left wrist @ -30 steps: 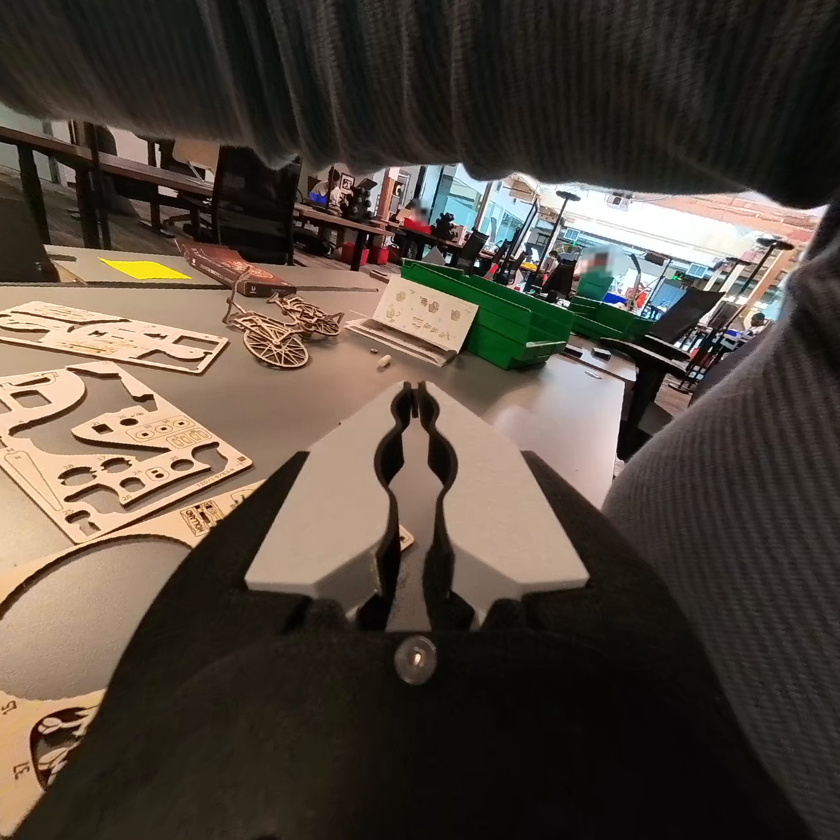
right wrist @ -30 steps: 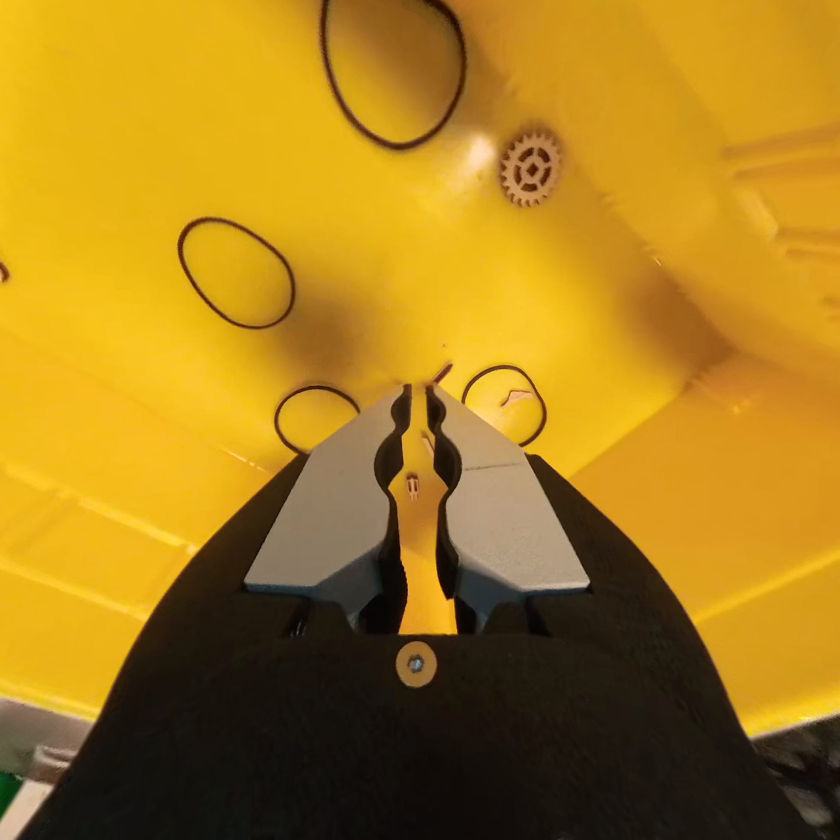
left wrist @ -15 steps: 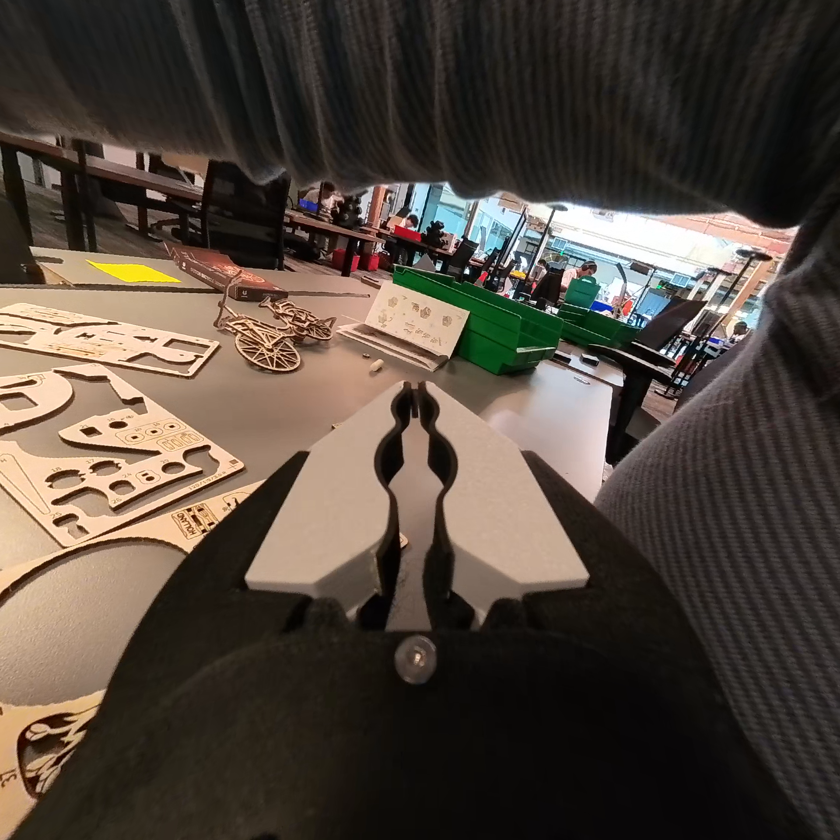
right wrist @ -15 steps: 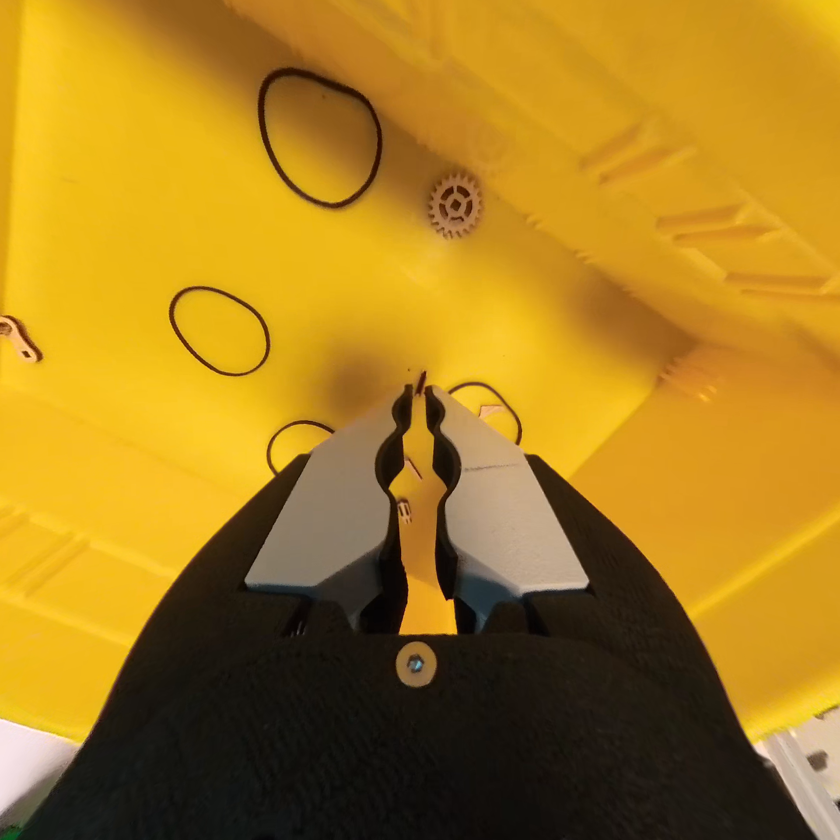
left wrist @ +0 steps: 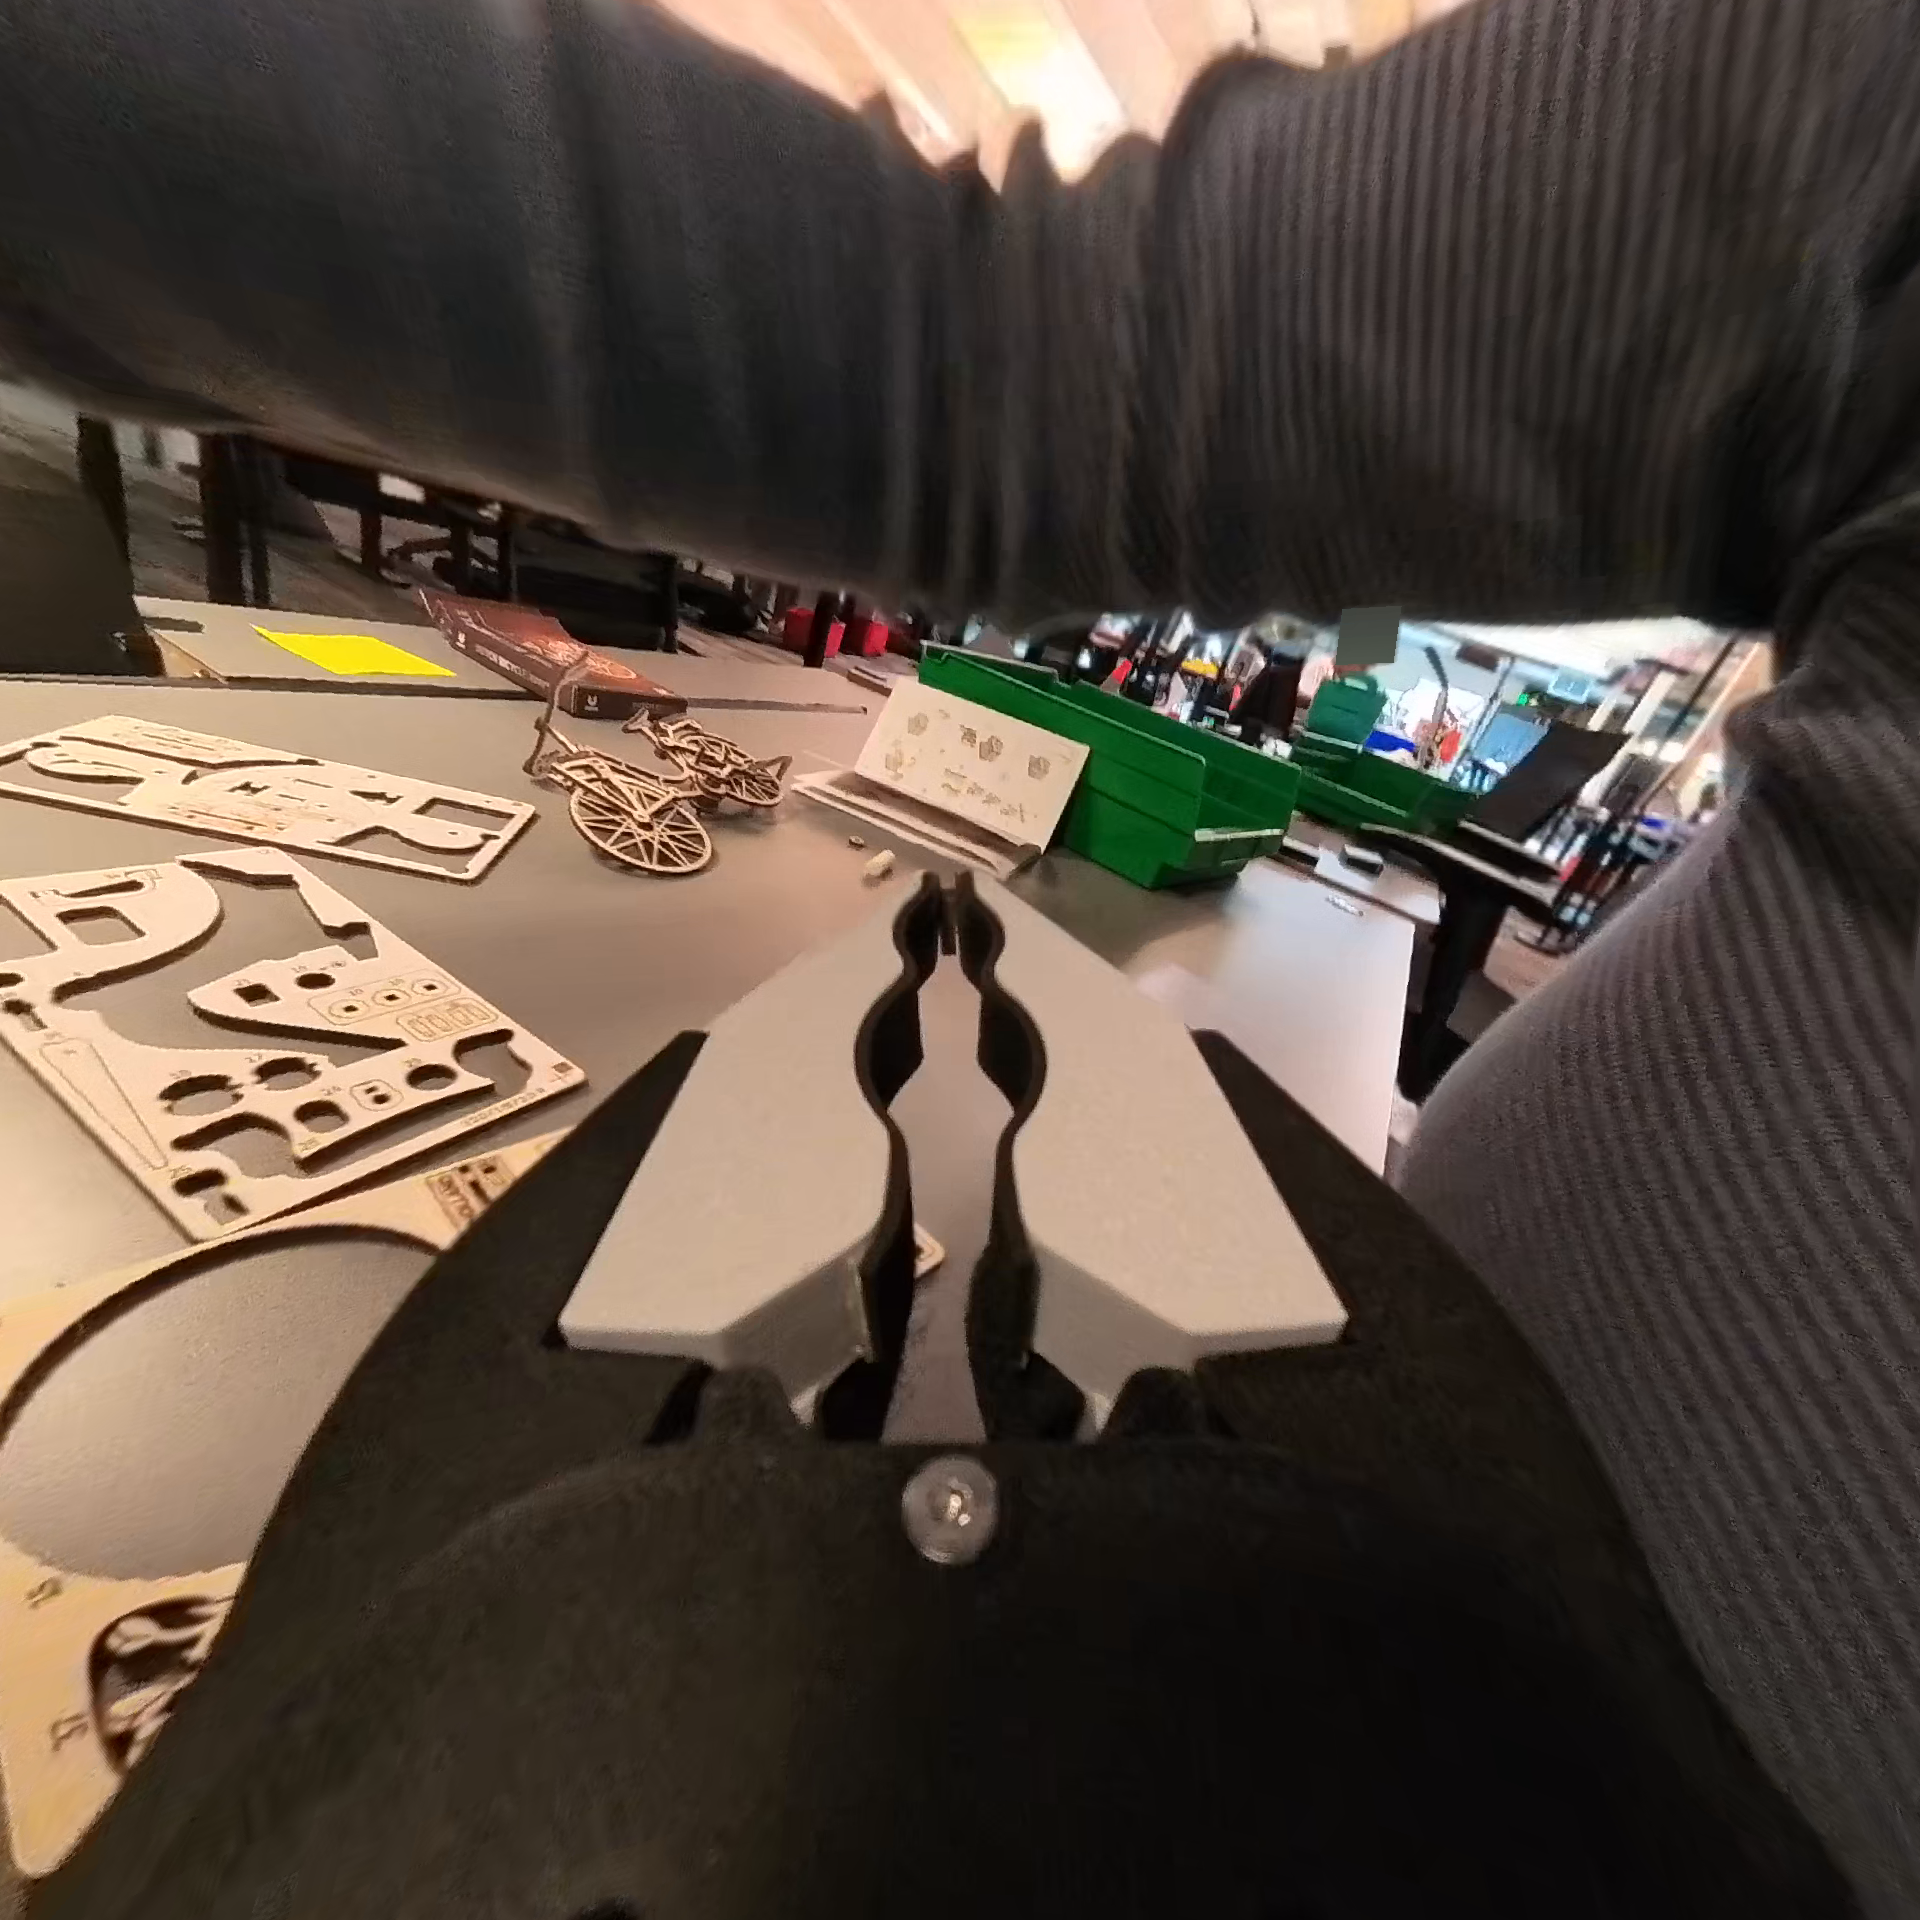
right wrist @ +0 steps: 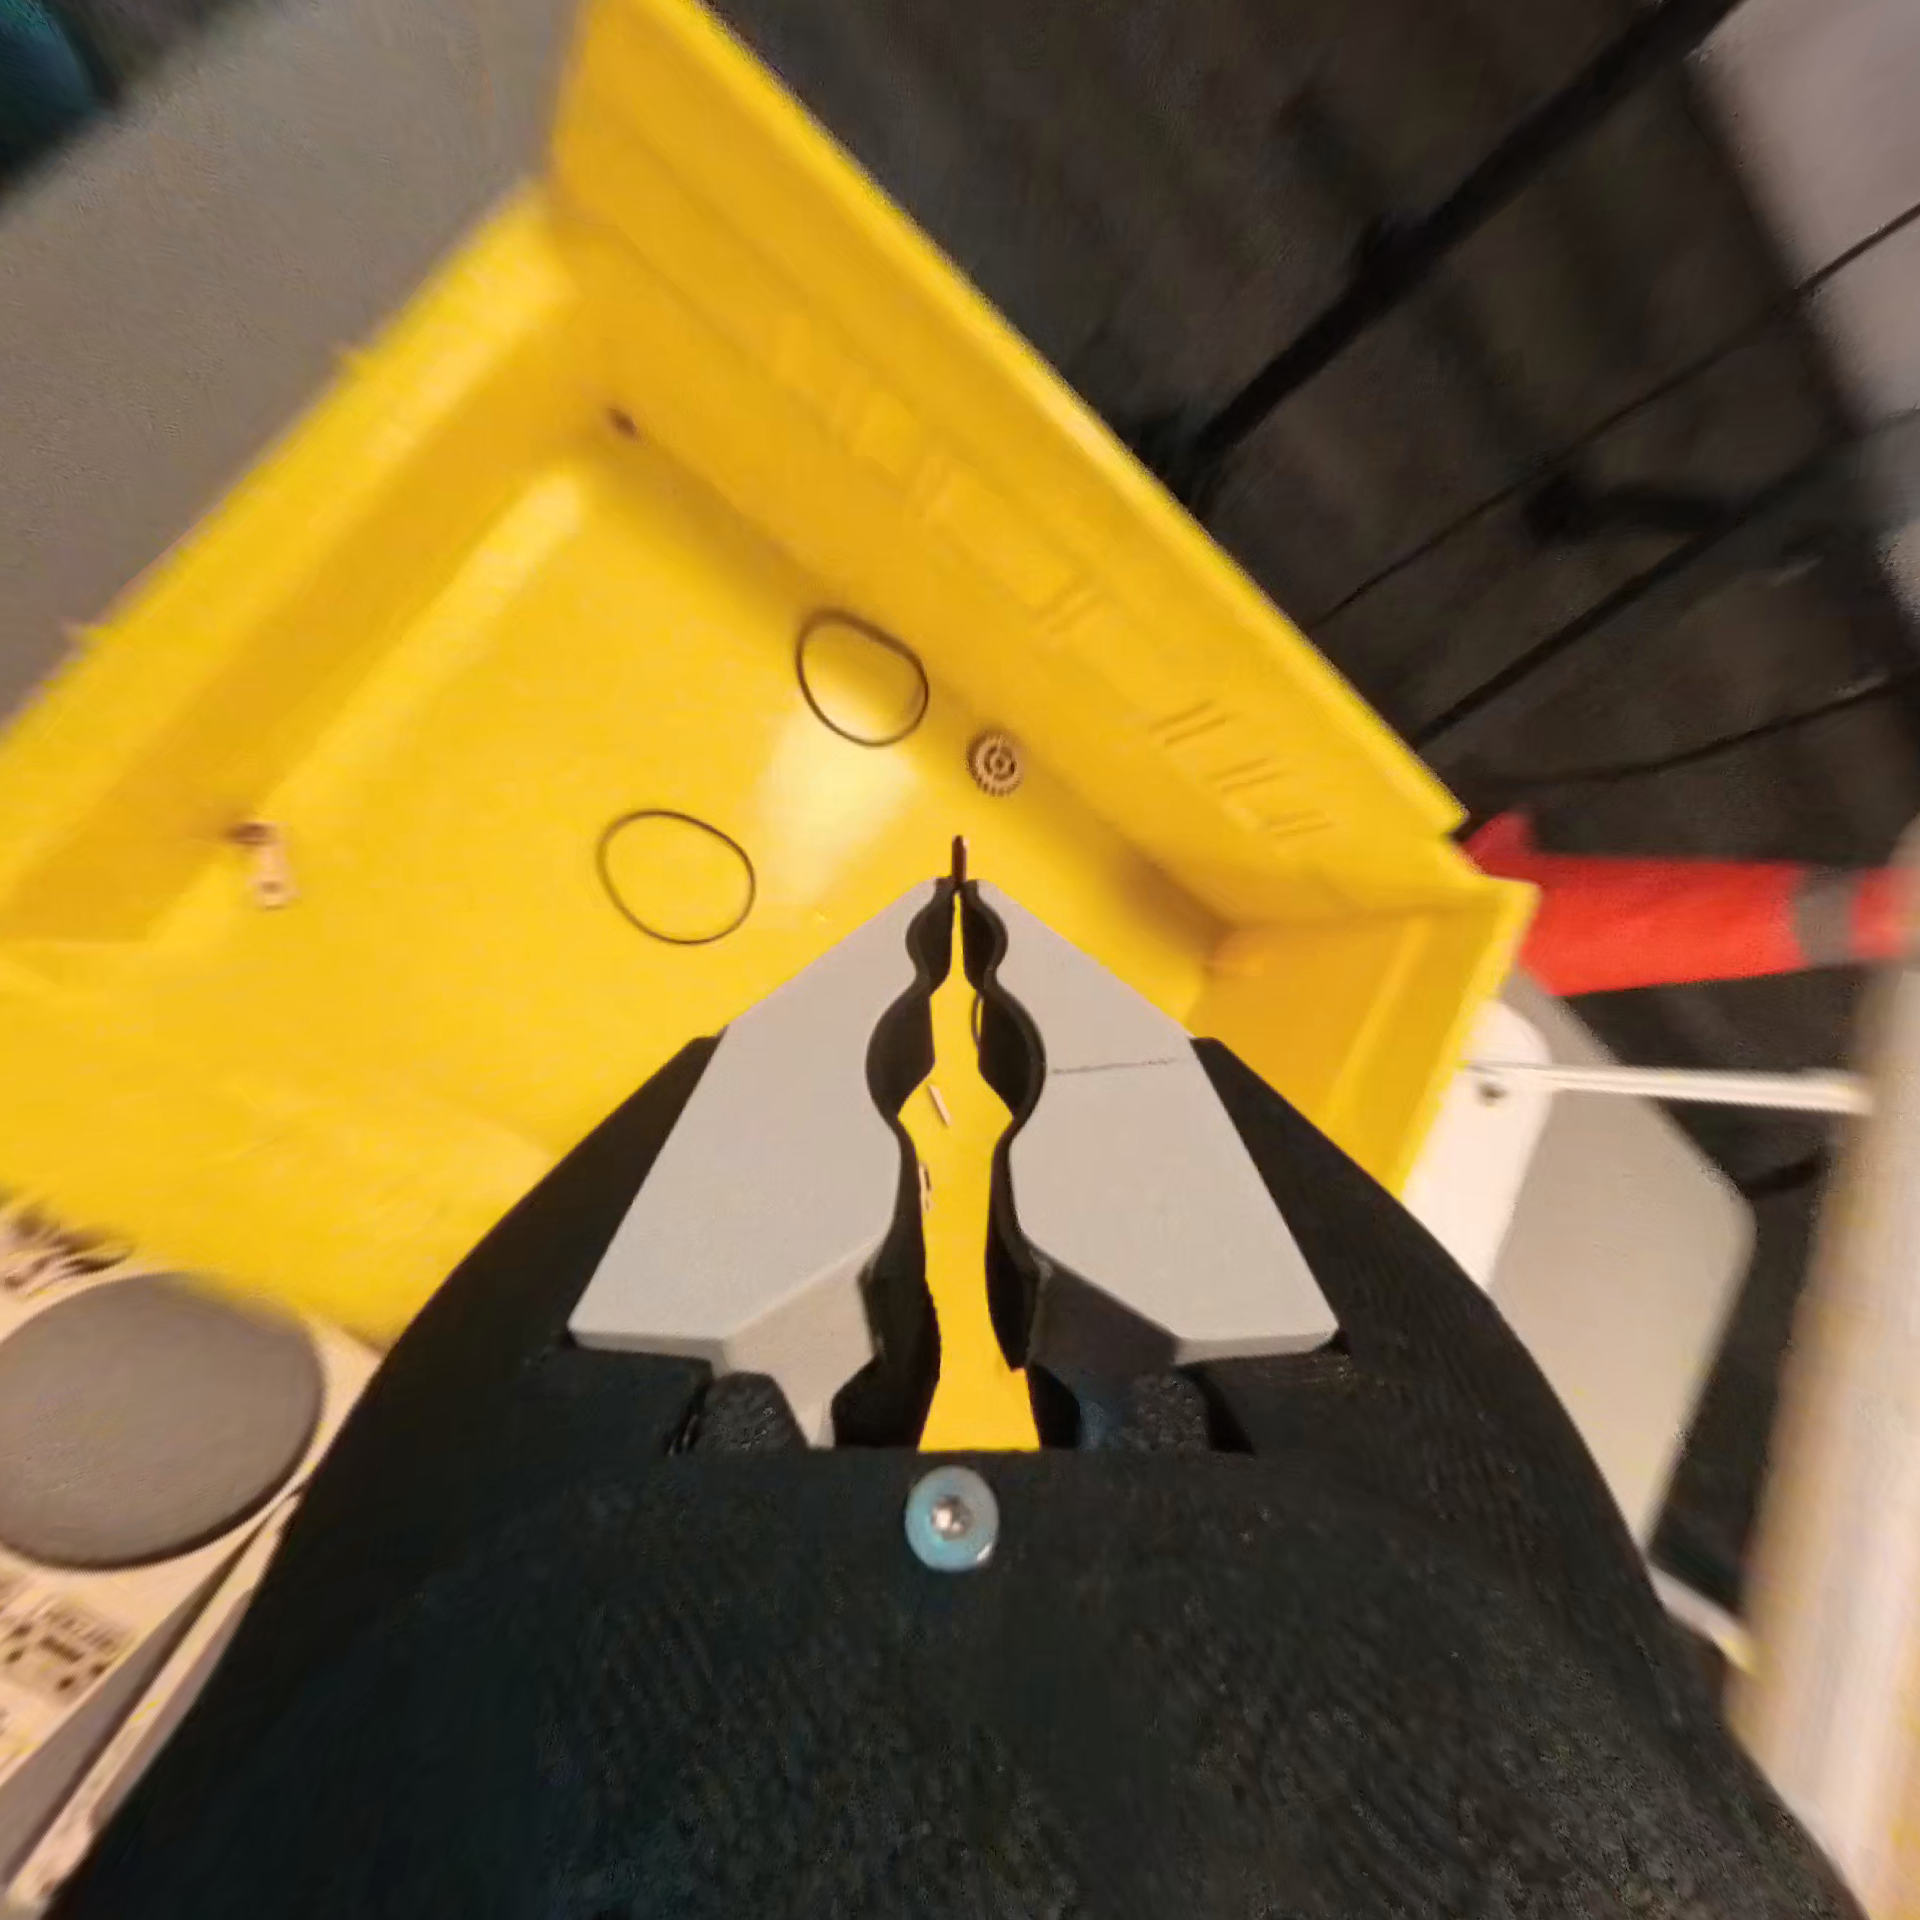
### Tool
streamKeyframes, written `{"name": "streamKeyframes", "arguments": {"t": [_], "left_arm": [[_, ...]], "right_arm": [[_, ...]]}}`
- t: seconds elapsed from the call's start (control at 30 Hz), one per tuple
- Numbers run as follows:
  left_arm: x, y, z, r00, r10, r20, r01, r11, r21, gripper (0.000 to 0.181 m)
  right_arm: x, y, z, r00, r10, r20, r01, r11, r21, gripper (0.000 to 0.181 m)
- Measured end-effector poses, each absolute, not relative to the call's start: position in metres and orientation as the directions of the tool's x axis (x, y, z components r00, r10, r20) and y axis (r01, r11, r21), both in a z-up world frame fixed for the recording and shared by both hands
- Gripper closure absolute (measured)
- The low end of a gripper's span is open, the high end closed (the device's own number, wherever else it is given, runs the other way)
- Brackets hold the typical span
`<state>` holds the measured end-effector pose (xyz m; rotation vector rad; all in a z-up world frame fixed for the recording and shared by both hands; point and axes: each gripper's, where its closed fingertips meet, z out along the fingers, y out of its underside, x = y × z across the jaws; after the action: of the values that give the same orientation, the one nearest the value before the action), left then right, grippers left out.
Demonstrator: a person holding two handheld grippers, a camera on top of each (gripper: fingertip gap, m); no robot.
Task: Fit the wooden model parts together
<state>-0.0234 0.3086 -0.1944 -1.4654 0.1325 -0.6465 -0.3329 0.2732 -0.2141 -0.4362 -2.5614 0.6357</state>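
Observation:
My right gripper (right wrist: 956, 894) is shut on a small thin dark piece (right wrist: 957, 857) that sticks out past its tips. It hangs above a yellow bin (right wrist: 1039, 436). On the bin floor lie black rubber rings (right wrist: 675, 878), a small wooden gear (right wrist: 994, 766) and a small wooden link (right wrist: 265, 862). My left gripper (left wrist: 948, 894) is shut with nothing seen in it, low over the grey table (left wrist: 644, 935). A partly built wooden bicycle (left wrist: 644, 790) stands ahead of it on the left. Punched-out wooden sheets (left wrist: 260, 1039) lie to its left.
A person's dark ribbed sleeve (left wrist: 935, 312) spans the top of the left wrist view. Green bins (left wrist: 1122, 769), an instruction booklet (left wrist: 966, 769) and a dark box (left wrist: 551, 665) sit at the table's far side. An orange-red object (right wrist: 1662, 925) lies right of the yellow bin. Spacing between my two grippers at the tips: around 30 centimetres. The left gripper is farther from the small wooden gear (right wrist: 994, 766), some 40 centimetres, than the right, some 12 centimetres.
My right gripper has closed on the thin piece and risen far above the bin floor, so the bin's walls now show. My left gripper has barely moved; the sleeve has come lower.

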Motion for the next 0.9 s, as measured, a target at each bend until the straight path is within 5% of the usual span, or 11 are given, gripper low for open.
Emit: {"name": "streamKeyframes", "arguments": {"t": [0.17,0.4,0.63,0.9], "left_arm": [[-0.049,0.310,-0.185,0.826,-0.404,0.393,0.440,0.028,-0.898,0.180],[-0.043,0.348,-0.176,0.710,-0.365,0.603,0.637,-0.034,-0.770,0.180],[0.004,0.402,-0.187,0.796,-0.354,0.491,0.504,-0.062,-0.862,0.180],[0.029,0.433,-0.190,0.868,-0.442,0.227,0.238,-0.031,-0.971,0.180]], "right_arm": [[-0.231,0.312,-0.141,-0.634,0.369,0.679,-0.026,0.868,-0.496,0.181],[-0.063,0.391,-0.168,-0.361,0.541,0.760,0.068,0.828,-0.557,0.181],[0.019,0.409,-0.210,-0.247,0.946,0.210,0.268,0.275,-0.923,0.181],[0.037,0.430,-0.219,-0.230,0.894,-0.384,0.292,-0.313,-0.904,0.181]]}}
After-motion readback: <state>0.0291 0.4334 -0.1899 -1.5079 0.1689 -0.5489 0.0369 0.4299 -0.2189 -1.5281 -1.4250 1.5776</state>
